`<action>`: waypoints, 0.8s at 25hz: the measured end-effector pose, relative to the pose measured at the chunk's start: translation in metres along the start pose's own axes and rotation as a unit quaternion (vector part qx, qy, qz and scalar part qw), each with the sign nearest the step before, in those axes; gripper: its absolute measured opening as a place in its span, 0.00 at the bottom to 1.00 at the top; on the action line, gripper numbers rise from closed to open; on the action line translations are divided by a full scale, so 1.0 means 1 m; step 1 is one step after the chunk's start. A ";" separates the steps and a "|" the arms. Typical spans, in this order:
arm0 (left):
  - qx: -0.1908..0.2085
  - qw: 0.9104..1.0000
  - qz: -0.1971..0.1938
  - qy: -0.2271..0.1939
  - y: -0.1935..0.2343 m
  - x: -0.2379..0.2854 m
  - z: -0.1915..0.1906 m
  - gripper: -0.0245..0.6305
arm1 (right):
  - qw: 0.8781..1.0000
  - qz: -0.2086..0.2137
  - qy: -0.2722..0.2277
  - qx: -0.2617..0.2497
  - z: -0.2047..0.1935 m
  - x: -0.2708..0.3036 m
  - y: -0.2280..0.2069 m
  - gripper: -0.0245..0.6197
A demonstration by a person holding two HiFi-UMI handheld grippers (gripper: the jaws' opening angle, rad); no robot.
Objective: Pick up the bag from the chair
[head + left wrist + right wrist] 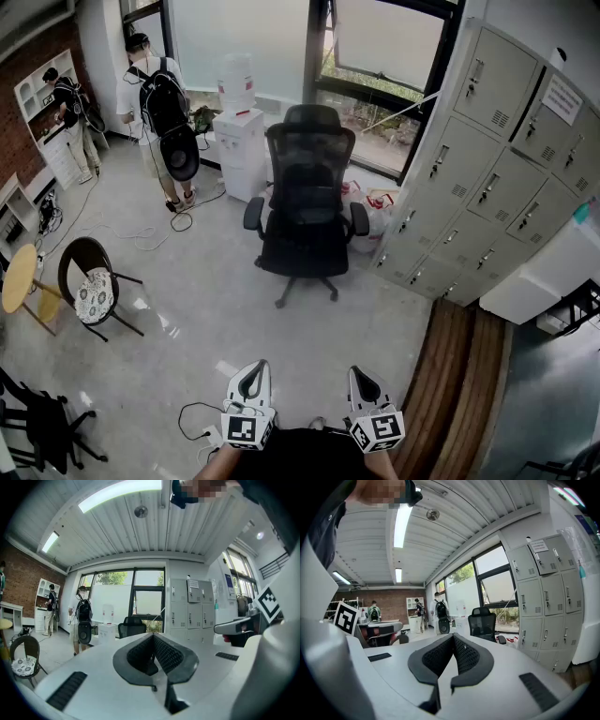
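A black mesh office chair [307,202] stands mid-room on the pale floor, facing me. Its seat holds a dark shape [306,221] that I cannot tell apart from the black upholstery. My left gripper [251,377] and right gripper [362,380] are low at the bottom of the head view, side by side and well short of the chair, both shut with nothing between the jaws. The chair shows small and far beyond the closed tips in the left gripper view [131,627] and a little right of the tips in the right gripper view [483,623].
Grey lockers [487,169] line the right wall, with a wooden step [464,394] before them. White plastic bags [380,214] lie behind the chair. A water dispenser [240,141] and a person with a backpack [161,112] stand at the back. A small round chair [92,292] is left; a cable [199,424] lies near my feet.
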State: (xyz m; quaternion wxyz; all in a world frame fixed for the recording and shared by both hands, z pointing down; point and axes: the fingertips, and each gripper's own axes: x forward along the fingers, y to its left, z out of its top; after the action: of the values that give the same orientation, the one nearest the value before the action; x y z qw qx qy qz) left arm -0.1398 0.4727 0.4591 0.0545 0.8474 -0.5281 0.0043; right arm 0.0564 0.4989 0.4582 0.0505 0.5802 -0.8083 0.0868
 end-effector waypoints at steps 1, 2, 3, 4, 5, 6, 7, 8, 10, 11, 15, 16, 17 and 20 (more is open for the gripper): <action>0.001 1.000 0.000 0.001 0.000 0.000 0.000 0.04 | 1.000 0.000 0.000 0.000 0.000 0.000 0.001 0.04; 0.002 1.000 0.000 0.002 0.000 -0.001 -0.001 0.04 | 1.000 0.001 -0.001 -0.001 0.001 0.000 0.001 0.04; 0.002 1.000 0.000 0.003 0.000 -0.002 -0.001 0.04 | 1.000 0.001 -0.002 0.000 0.001 -0.001 0.002 0.04; 0.001 1.000 -0.001 0.004 0.000 -0.002 -0.002 0.04 | 1.000 0.002 -0.002 0.000 0.001 -0.001 0.003 0.04; 0.001 1.000 -0.001 0.004 0.000 -0.002 -0.002 0.04 | 1.000 0.003 -0.002 0.000 0.001 -0.001 0.003 0.04; 0.001 1.000 -0.002 0.005 0.000 -0.002 -0.001 0.04 | 1.000 0.004 -0.002 -0.001 0.001 -0.001 0.004 0.04; 0.000 1.000 -0.002 0.005 -0.001 -0.002 -0.002 0.04 | 1.000 0.005 -0.001 -0.001 0.001 -0.001 0.004 0.04; 0.000 1.000 -0.002 0.006 -0.002 -0.002 -0.002 0.04 | 1.000 0.007 0.000 -0.001 0.001 -0.001 0.004 0.04; -0.001 1.000 -0.001 0.007 -0.003 -0.001 -0.003 0.04 | 1.000 0.009 -0.001 0.000 0.002 -0.001 0.004 0.04; -0.002 1.000 -0.002 0.008 -0.004 -0.001 -0.003 0.04 | 1.000 0.009 -0.004 0.003 0.003 -0.001 0.003 0.04; 0.000 1.000 -0.002 0.009 -0.007 0.001 -0.002 0.04 | 1.000 0.005 -0.019 0.015 0.008 -0.005 -0.002 0.04; 0.001 1.000 -0.002 0.009 -0.009 0.002 -0.002 0.04 | 1.000 0.004 -0.019 0.014 0.007 -0.006 -0.004 0.04; 0.001 1.000 -0.001 0.009 -0.011 0.002 -0.002 0.04 | 1.000 0.003 -0.017 0.011 0.007 -0.008 -0.006 0.04; 0.001 1.000 0.003 0.011 -0.017 0.003 -0.003 0.04 | 1.000 0.003 -0.010 0.004 0.003 -0.011 -0.012 0.04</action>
State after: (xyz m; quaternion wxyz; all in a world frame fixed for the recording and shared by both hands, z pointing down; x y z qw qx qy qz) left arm -0.1232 0.4781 0.4607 0.0596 0.8460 -0.5297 0.0139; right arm 0.0711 0.5050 0.4546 0.0400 0.5784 -0.8103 0.0849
